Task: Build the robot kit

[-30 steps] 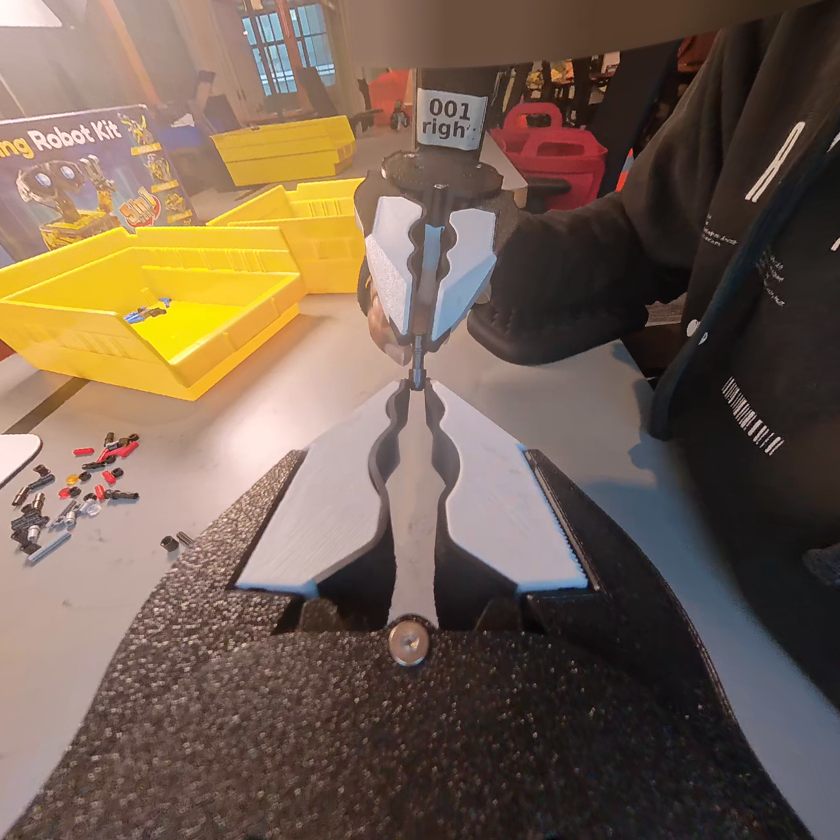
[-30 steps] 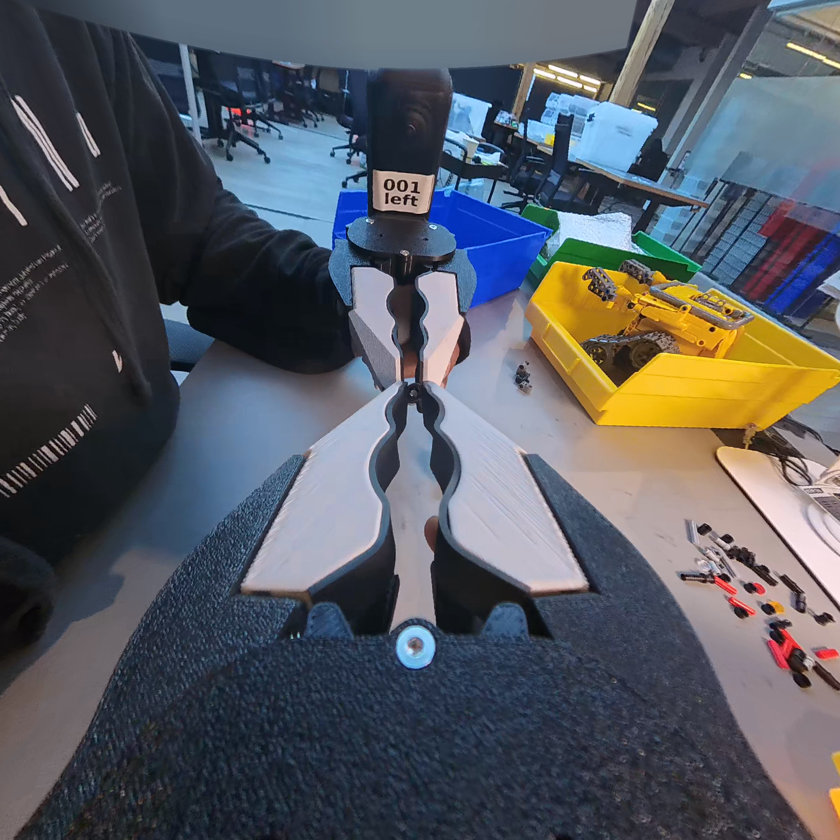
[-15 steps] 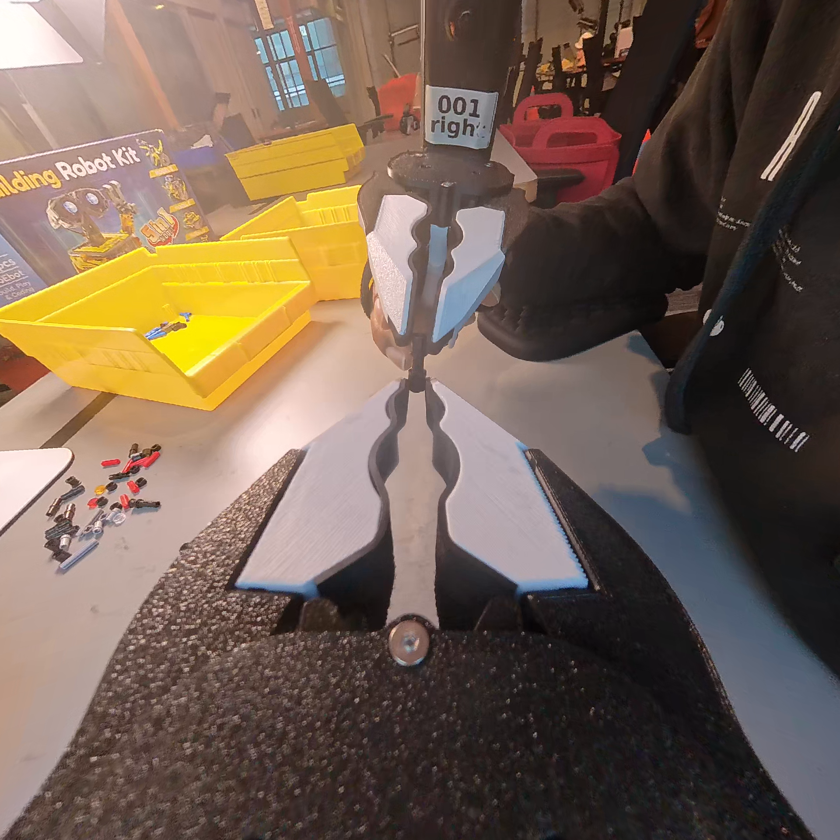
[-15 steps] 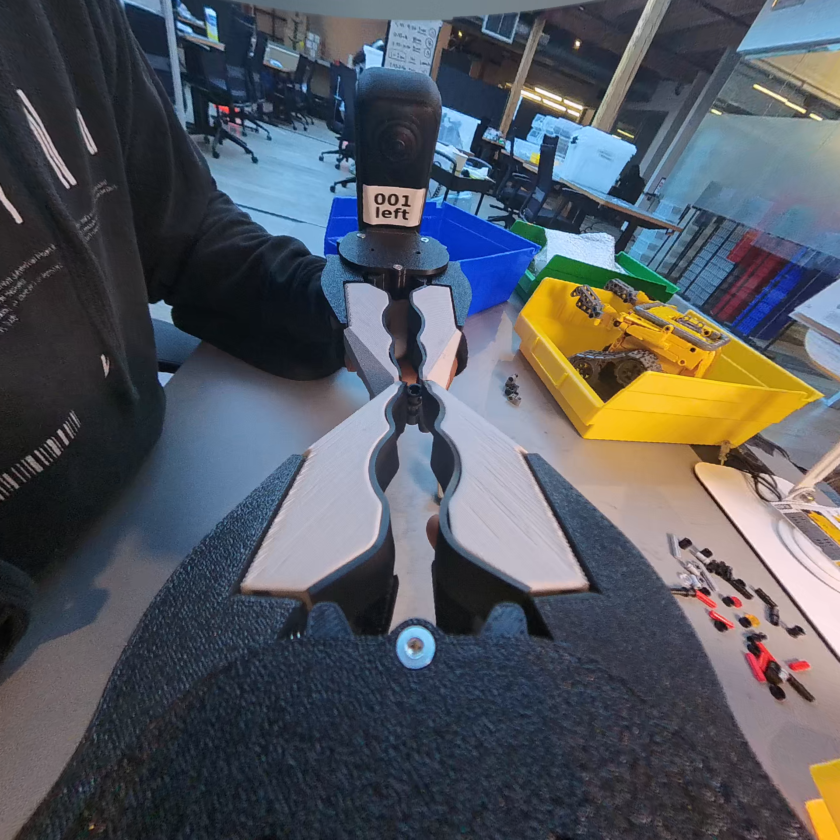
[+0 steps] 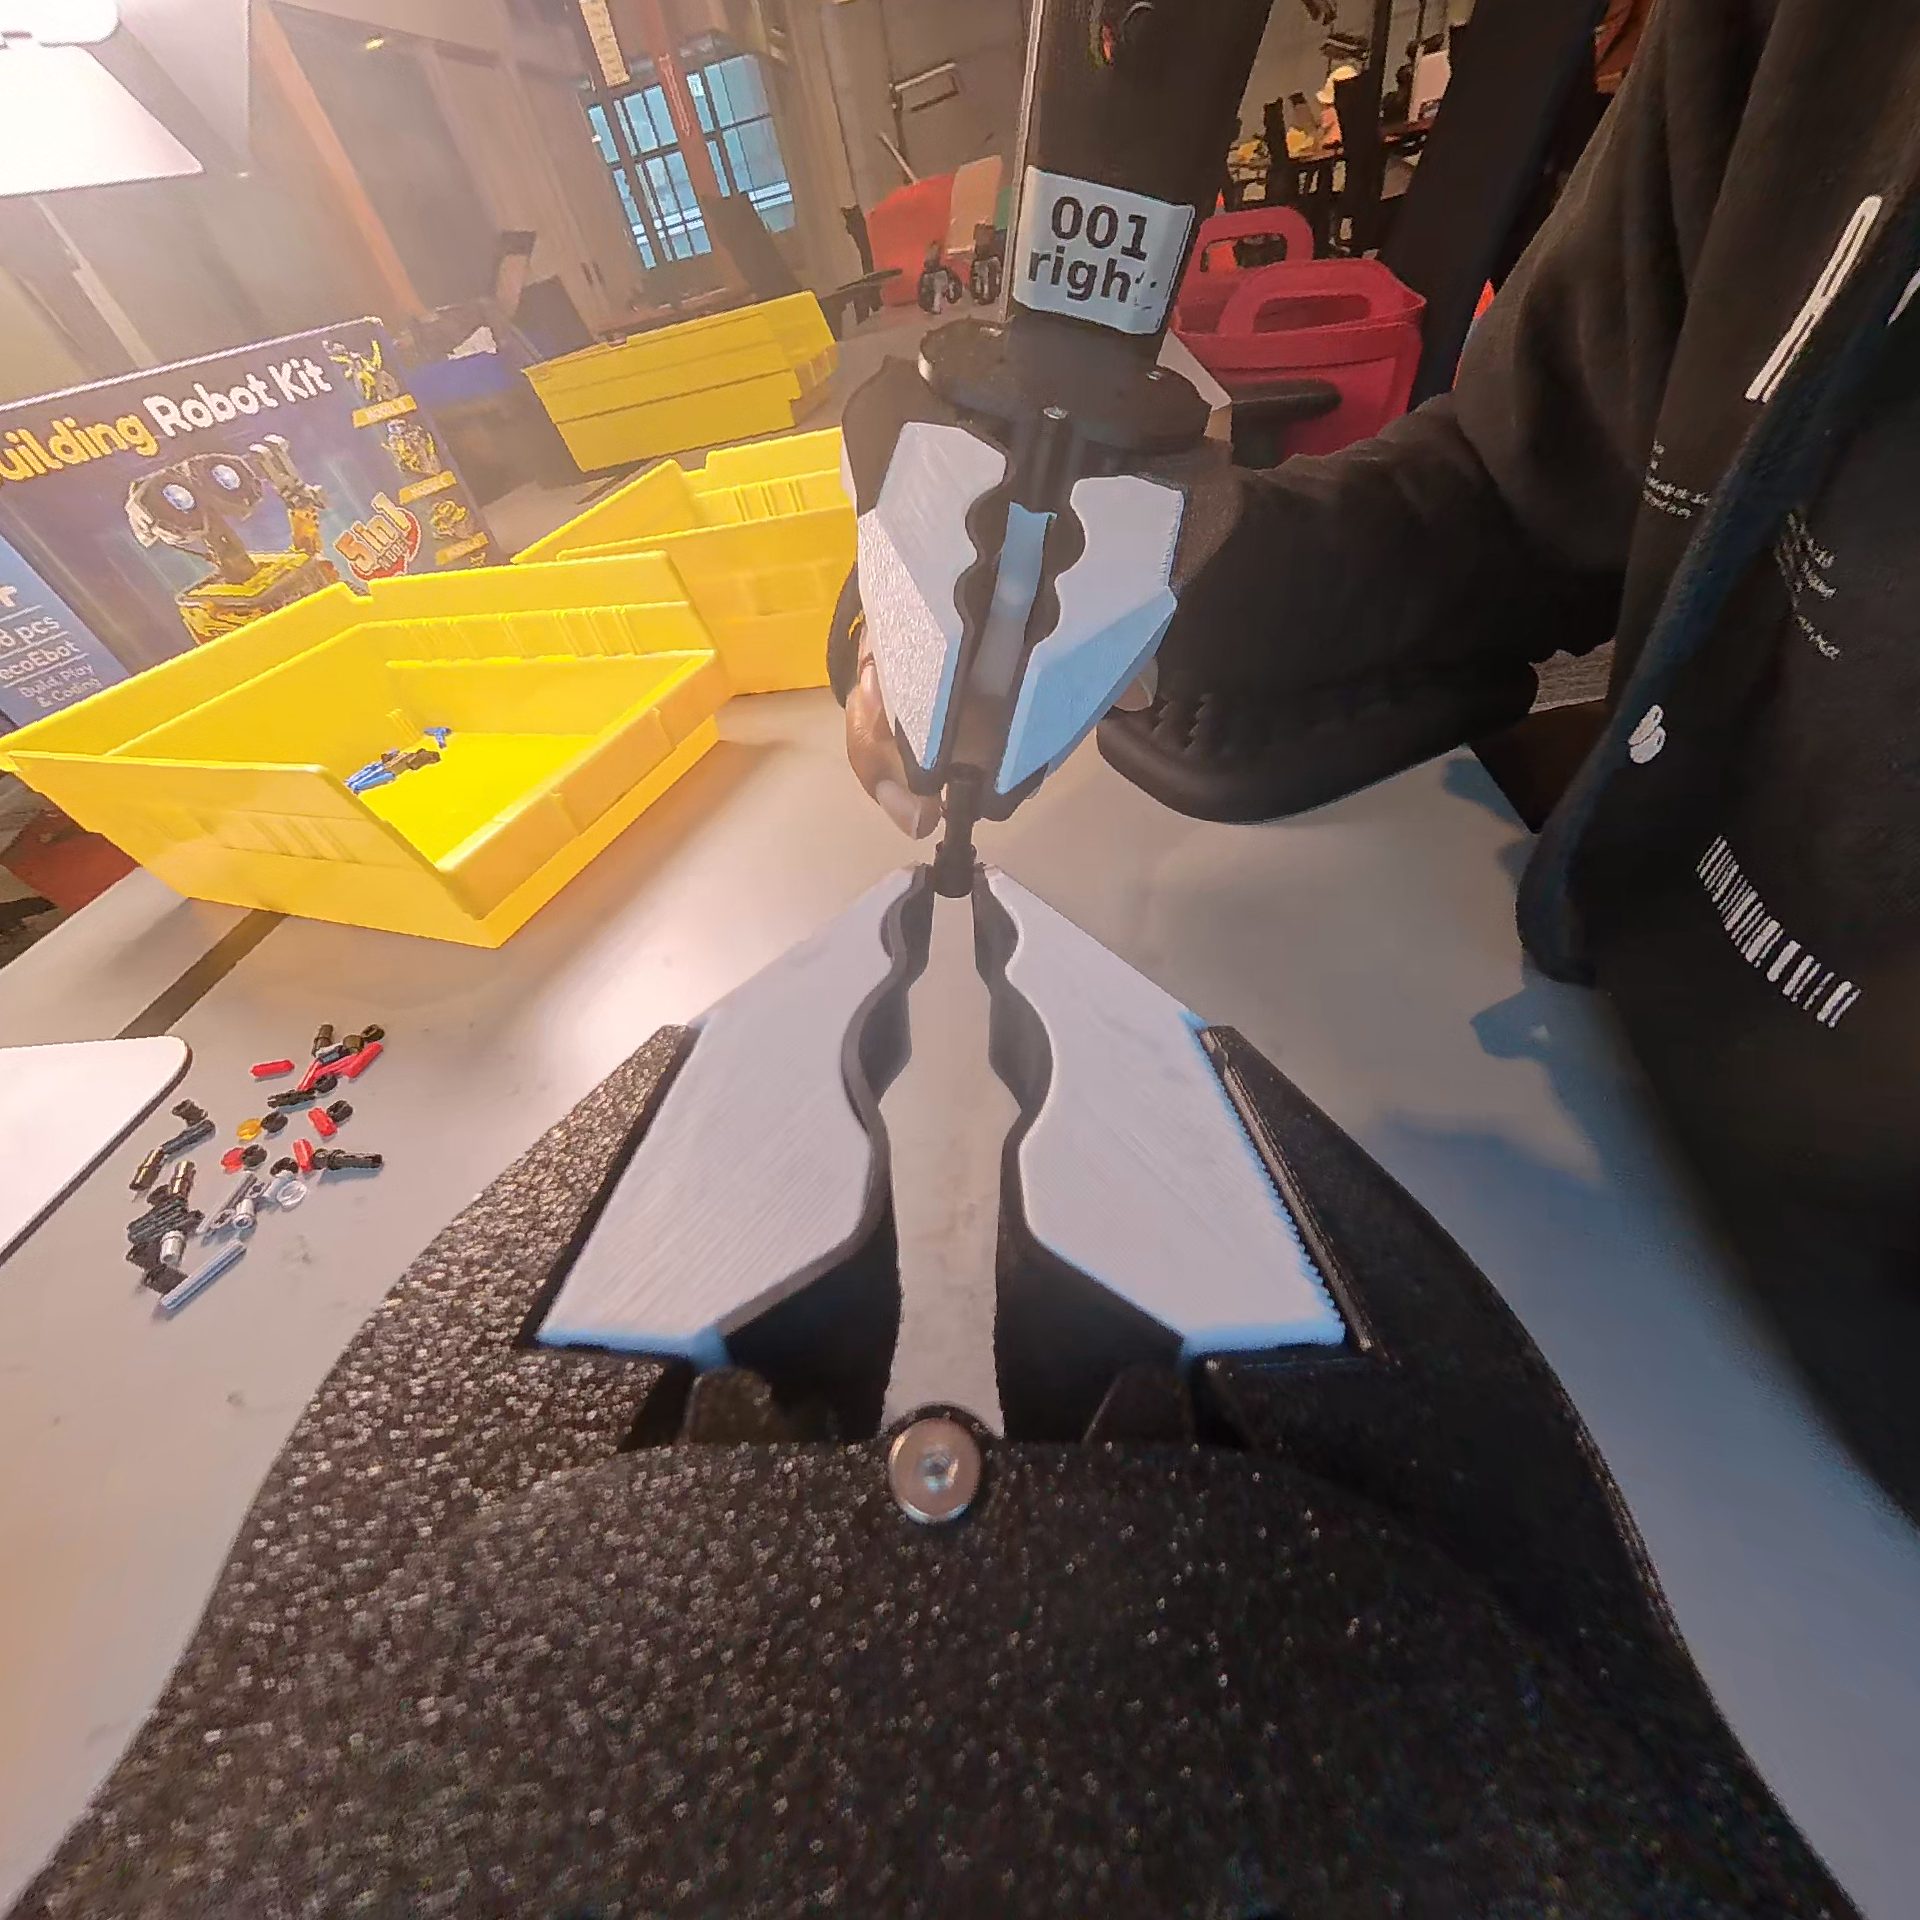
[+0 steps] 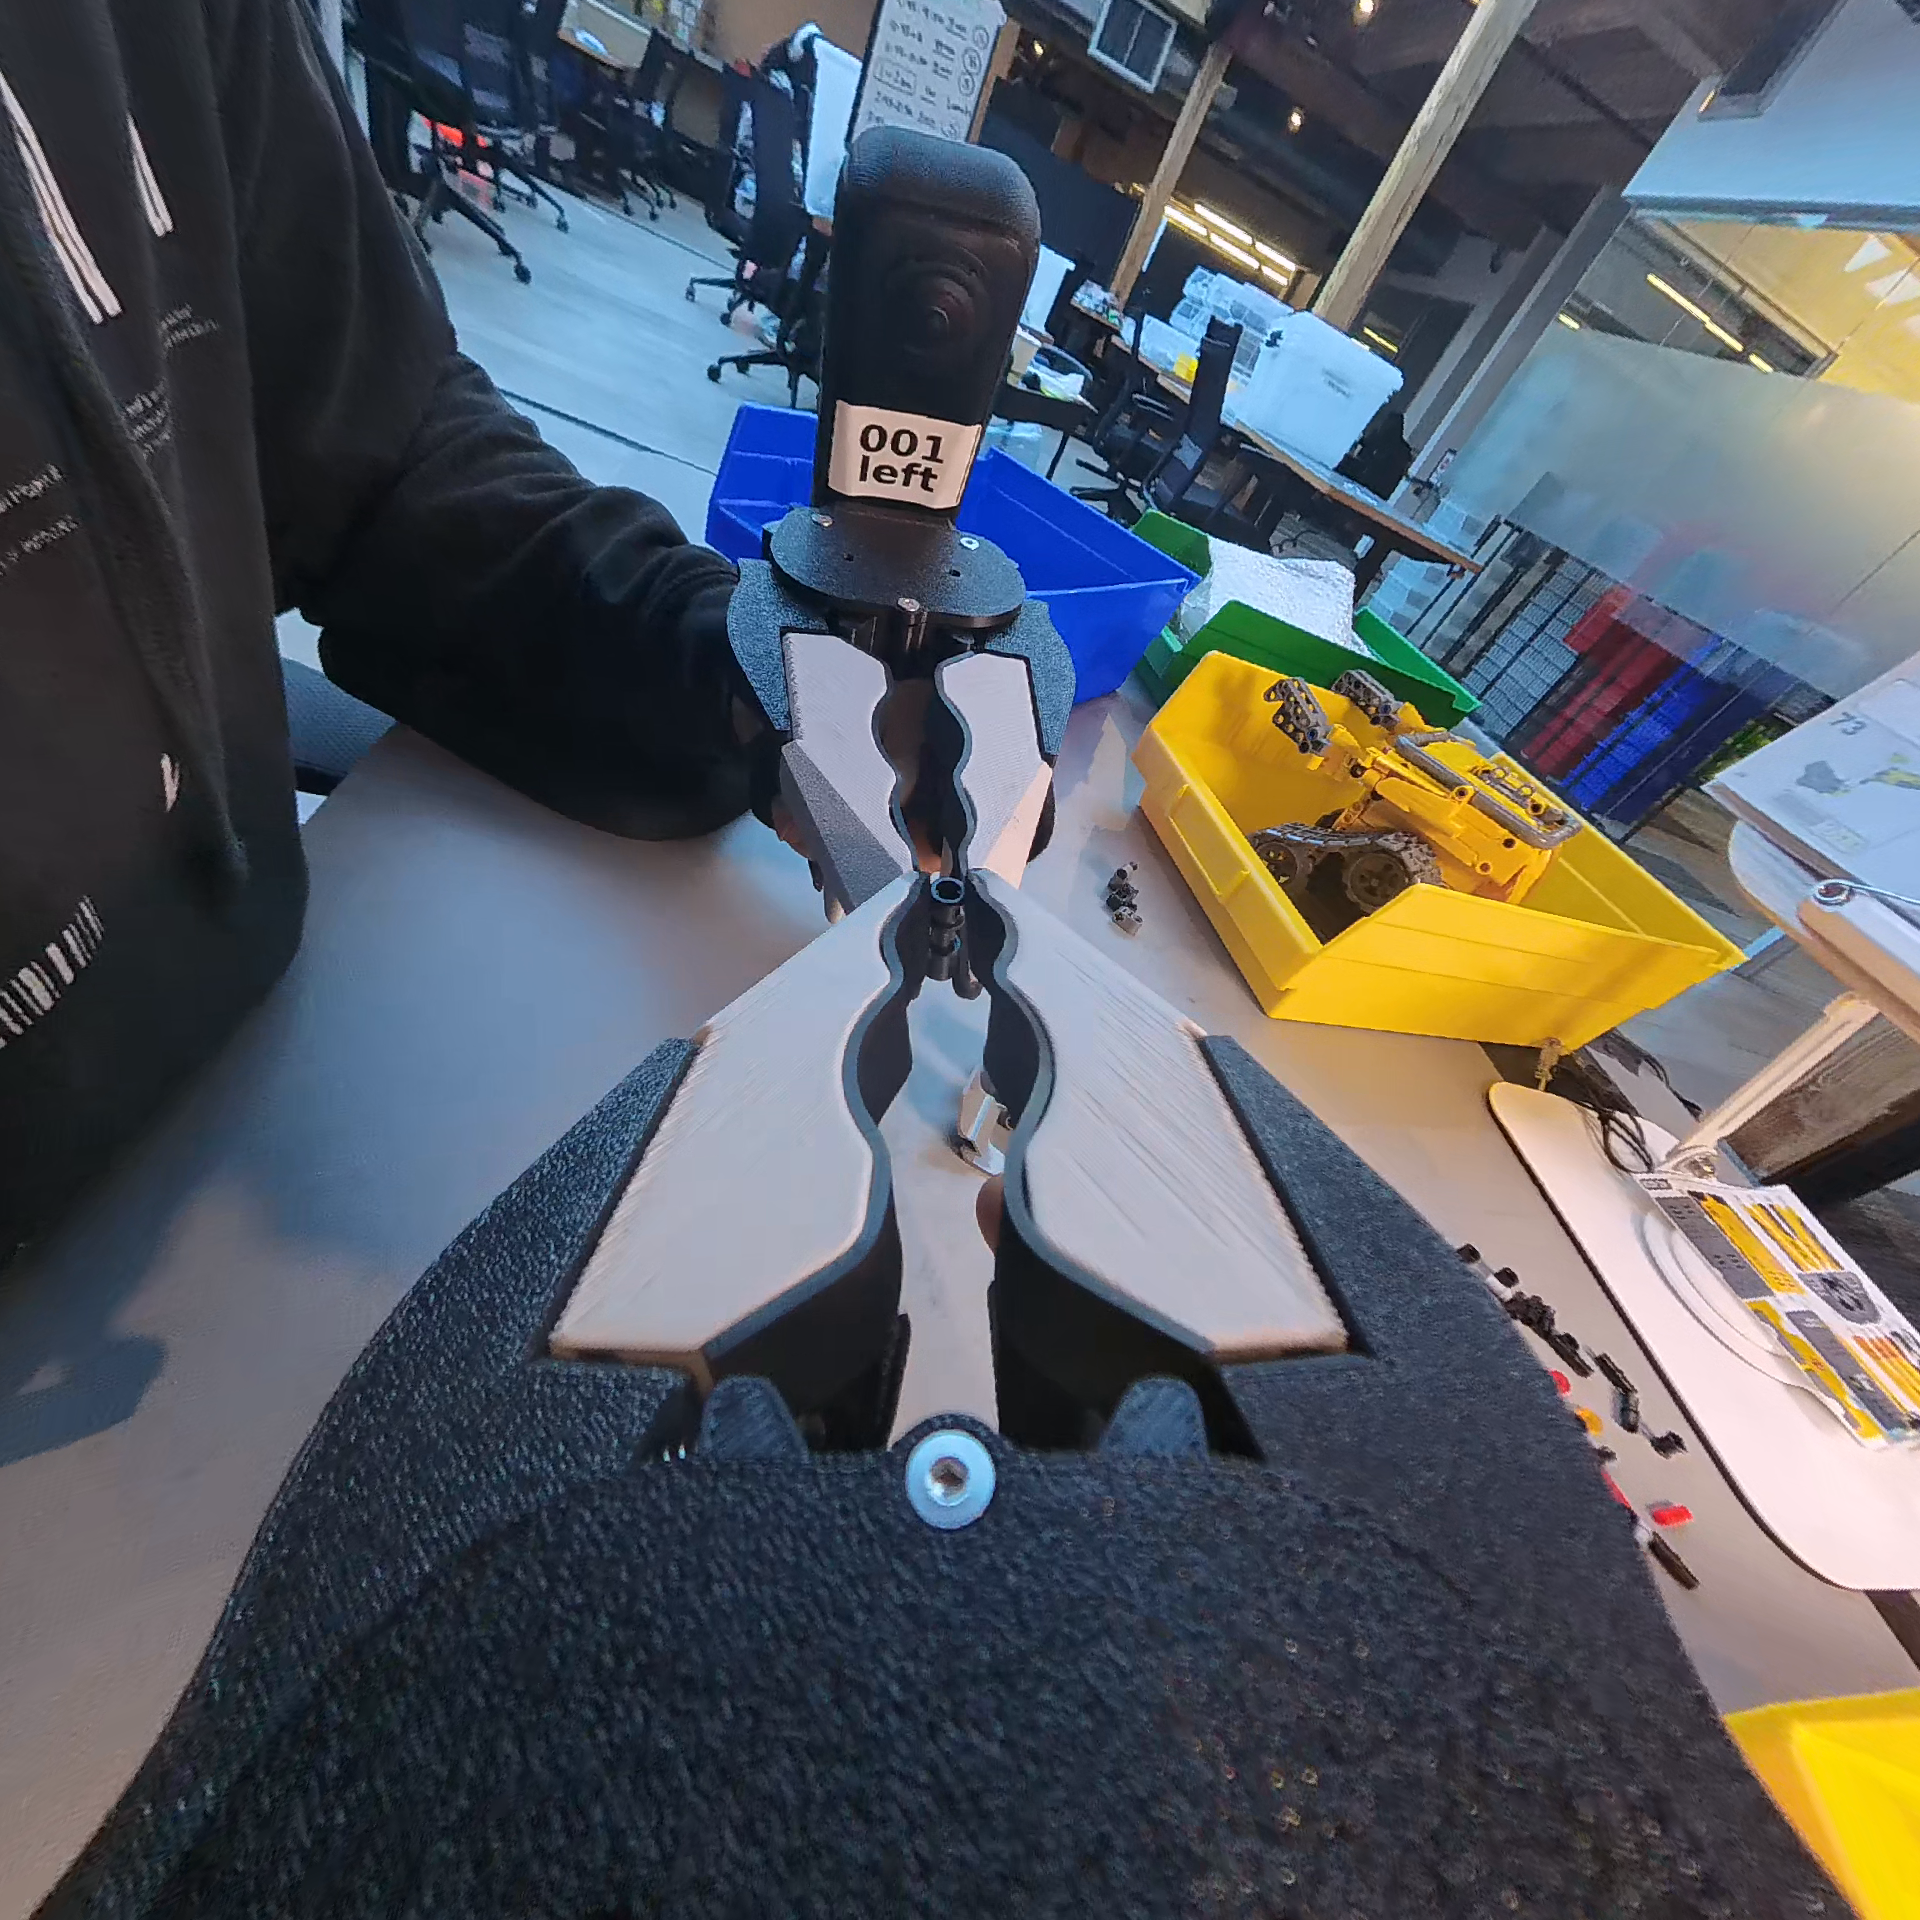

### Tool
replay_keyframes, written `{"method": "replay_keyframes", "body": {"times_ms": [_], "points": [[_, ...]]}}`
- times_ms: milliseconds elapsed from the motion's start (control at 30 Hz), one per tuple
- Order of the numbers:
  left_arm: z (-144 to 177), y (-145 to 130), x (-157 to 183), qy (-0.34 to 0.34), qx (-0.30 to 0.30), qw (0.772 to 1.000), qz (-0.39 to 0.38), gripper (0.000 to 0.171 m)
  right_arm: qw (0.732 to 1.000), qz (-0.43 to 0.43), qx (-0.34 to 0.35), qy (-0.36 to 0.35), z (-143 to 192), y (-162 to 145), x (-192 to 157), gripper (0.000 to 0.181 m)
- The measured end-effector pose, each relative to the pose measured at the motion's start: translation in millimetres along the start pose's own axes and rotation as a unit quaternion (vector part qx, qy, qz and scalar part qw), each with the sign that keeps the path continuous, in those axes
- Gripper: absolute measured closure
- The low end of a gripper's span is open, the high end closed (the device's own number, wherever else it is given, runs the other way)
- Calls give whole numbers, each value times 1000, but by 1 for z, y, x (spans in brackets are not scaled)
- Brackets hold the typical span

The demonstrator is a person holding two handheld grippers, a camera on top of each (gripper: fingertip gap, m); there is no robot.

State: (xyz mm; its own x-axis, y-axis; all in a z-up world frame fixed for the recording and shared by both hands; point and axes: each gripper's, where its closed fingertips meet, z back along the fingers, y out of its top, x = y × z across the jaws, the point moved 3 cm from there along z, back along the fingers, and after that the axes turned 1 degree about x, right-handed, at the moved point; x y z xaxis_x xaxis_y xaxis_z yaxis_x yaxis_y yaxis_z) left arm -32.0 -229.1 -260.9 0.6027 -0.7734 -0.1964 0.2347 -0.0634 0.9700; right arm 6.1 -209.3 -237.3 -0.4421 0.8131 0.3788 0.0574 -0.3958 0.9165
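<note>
Grey worktop point(image 5: 1299, 935) carrying yellow bin point(image 5: 395, 769), loose small parts point(image 5: 249, 1143). Left gripper point(image 5: 948, 883) and right gripper point(image 6: 943, 904) meeting tip to tip, jaws on both nearly closed, each pinching end of small black pin point(image 5: 954, 831), long axis running between grippers.

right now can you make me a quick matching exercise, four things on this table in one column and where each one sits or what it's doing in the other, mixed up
Things
1. yellow tracked vehicle model
2. blue pieces
3. small black connector
4. loose red and black pins

Places or states
A. scattered on the bare table, beside a white board
B. pinched between the right gripper tips
C. inside a yellow bin in front of a green bin
D. on the floor of an open-fronted yellow bin

Pairs: 1-C, 2-D, 3-B, 4-A
</note>
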Motion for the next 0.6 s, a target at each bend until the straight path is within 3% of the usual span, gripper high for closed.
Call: {"method": "replay_keyframes", "body": {"times_ms": [600], "points": [[10, 10, -8, 15, 10, 1000, 9, 165, 998, -60, 30, 11, 7, -9, 11, 174]]}}
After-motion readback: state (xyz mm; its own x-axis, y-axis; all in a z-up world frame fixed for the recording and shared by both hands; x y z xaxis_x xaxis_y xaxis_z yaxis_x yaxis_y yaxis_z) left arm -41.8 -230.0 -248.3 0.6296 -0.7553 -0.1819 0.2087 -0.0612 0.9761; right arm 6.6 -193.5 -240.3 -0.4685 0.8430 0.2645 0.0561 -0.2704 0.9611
